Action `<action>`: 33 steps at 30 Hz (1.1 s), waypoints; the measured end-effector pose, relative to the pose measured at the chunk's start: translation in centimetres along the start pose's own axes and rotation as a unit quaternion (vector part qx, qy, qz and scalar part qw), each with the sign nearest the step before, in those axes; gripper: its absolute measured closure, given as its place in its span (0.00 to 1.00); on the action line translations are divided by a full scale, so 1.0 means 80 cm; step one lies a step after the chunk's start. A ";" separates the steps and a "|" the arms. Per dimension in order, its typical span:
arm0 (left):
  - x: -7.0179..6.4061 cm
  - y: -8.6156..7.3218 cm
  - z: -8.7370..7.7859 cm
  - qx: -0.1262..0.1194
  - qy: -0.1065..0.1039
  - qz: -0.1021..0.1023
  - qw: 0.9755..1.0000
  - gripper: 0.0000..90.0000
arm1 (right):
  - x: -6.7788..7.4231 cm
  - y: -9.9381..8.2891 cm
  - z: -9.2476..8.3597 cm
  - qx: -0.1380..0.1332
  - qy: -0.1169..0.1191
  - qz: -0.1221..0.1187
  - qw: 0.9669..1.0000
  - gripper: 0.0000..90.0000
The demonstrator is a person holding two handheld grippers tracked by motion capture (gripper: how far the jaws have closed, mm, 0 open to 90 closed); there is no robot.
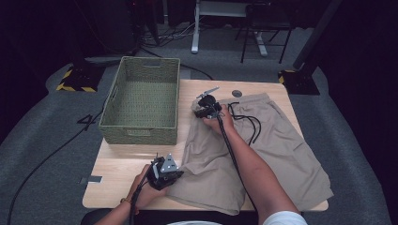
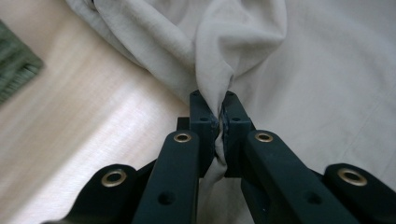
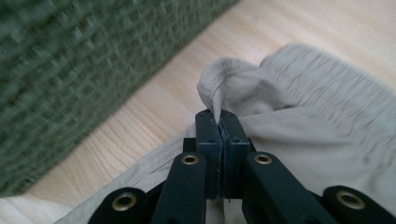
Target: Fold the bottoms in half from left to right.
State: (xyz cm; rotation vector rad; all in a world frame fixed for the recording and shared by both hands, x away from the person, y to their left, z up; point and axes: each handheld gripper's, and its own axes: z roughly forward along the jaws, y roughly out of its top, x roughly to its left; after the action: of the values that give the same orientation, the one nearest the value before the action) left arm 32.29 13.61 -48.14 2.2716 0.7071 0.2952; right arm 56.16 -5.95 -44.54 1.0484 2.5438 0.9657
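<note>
Both grippers are clamped on beige shorts (image 1: 253, 150) lying flat on a table (image 1: 122, 164). The left gripper (image 2: 219, 121) pinches a leg hem, the right gripper (image 3: 220, 122) the waistband corner beside a green basket (image 1: 141, 101). Between them runs the shorts' left edge.

No readable writing anywhere here: no label, brand or number on anything on the surface (image 1: 122, 164). The one sign-like marking is yellow-and-black hazard striping, on the base (image 1: 75, 80) of a stand on the floor at far left and again on a second base (image 1: 283, 76) at far right. The striping carries no words.
</note>
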 end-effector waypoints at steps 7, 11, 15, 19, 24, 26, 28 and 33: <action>-0.007 0.023 -0.019 -0.033 0.004 0.021 0.999 0.96 | 0.006 0.018 -0.012 -0.022 0.010 -0.002 1.000 0.99; -0.015 0.042 -0.022 -0.052 0.005 0.037 0.998 0.96 | 0.007 0.030 -0.021 -0.035 0.022 0.003 0.999 0.99; -0.023 0.063 -0.031 -0.083 0.000 0.052 0.995 0.96 | 0.012 0.039 -0.031 -0.042 0.023 -0.008 0.999 0.99; -0.033 0.090 -0.030 -0.104 -0.009 0.074 0.992 0.96 | 0.008 0.044 -0.058 -0.058 0.021 -0.014 0.998 0.99; -0.059 0.133 -0.022 -0.126 -0.015 0.119 0.985 0.96 | -0.019 0.037 -0.111 -0.082 0.009 -0.005 0.997 0.99; -0.068 0.147 -0.015 -0.125 -0.014 0.136 0.983 0.96 | -0.033 0.030 -0.132 -0.087 -0.002 0.001 0.996 0.99; -0.078 0.160 -0.003 -0.122 -0.025 0.146 0.981 0.96 | -0.047 0.020 -0.153 -0.092 -0.016 0.003 0.996 0.99; -0.101 0.187 0.037 -0.093 -0.039 0.175 0.979 0.96 | -0.089 -0.021 -0.189 -0.087 -0.044 0.027 0.995 0.99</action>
State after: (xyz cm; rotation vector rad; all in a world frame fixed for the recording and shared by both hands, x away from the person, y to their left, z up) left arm 32.79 -1.43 -39.73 2.2045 0.2249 0.4176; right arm 53.86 -19.13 -34.47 1.0874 2.3261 1.1067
